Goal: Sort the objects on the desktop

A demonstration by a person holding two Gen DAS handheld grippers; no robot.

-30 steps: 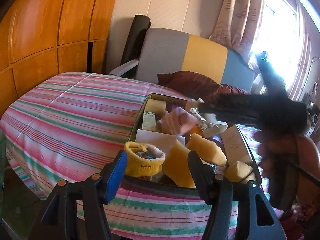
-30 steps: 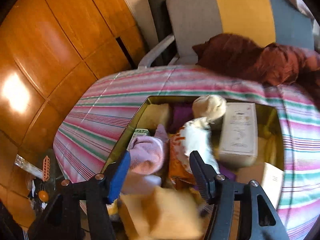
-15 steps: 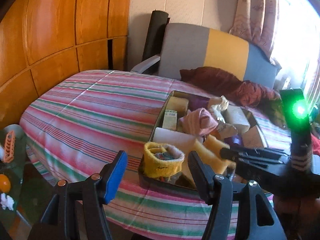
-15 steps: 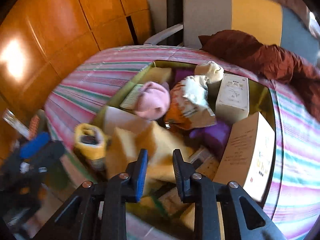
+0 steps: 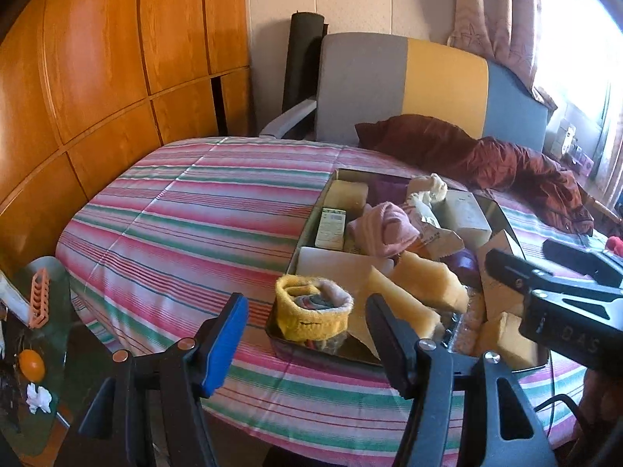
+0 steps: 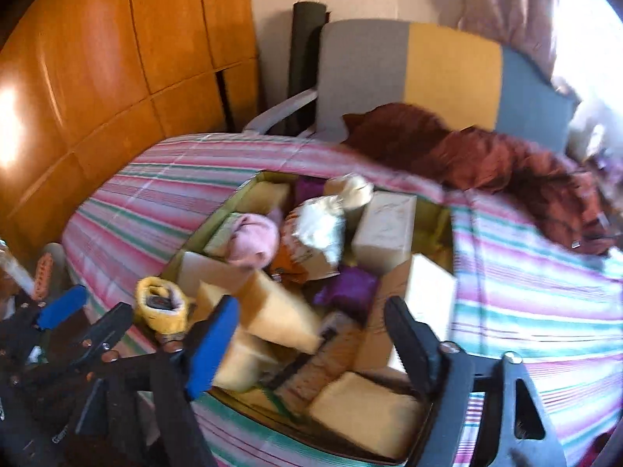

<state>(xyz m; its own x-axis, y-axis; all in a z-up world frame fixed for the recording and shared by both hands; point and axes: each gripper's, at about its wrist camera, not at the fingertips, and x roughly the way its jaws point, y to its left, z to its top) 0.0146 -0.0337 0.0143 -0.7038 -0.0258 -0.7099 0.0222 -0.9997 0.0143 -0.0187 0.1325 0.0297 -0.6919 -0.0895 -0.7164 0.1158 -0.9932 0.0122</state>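
Above crammed tray (image 6: pixel 233 194), empty right hand-held gripper (image 6: pixel 307 334)

Both my wrist views look forward and down at the cluttered tray (image 5: pixel 307 229) (image 6: pixel 218 218); right sits nearer, left slightly farther back.

Glossy wood panels (image 5: pixel 117 58), matt striped cloth (image 5: pixel 187 225), seemingly foam blocks (image 5: pixel 428 276).

Wood-panelled wall (image 5: pixel 117 58), tricolour armchair (image 5: pixel 409 85), sunlit curtained window (image 5: pixel 576 39).
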